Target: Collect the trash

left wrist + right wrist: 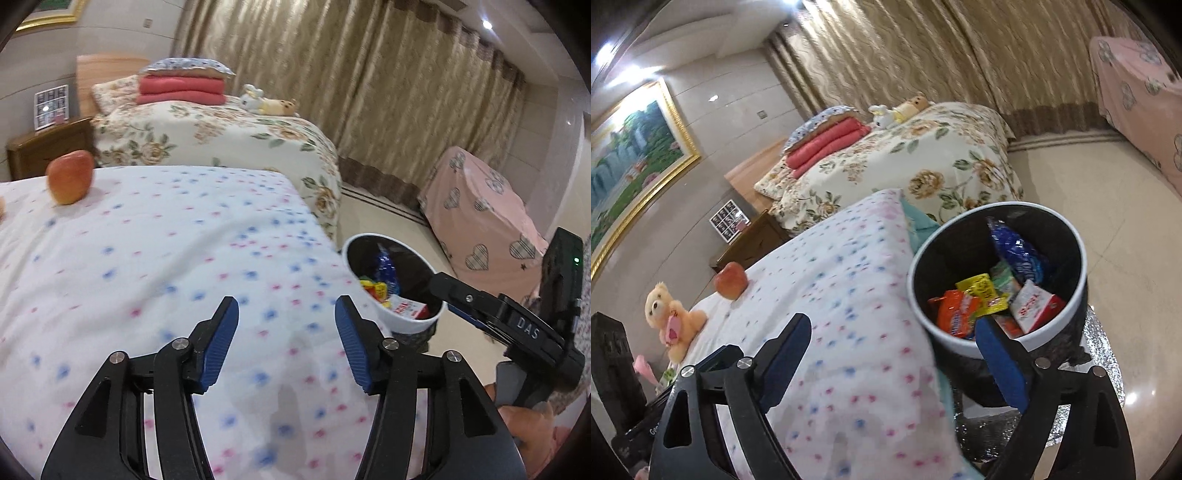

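White bedspread [849, 295] dotted blue and pink, red-orange apple [730, 280], white-rimmed bin [960, 345] with black liner, blue [1015, 251], yellow [979, 290], orange wrappers [955, 314], cream floral quilt [923, 166], tan teddy [670, 314].

The trash bin [391, 291] is partly covered by the right gripper [458, 299] in the left wrist view, and its base is out of sight. Print on the wrappers [990, 295] inside is too small to read. The bedspread's dots [184, 258] smear with blur.
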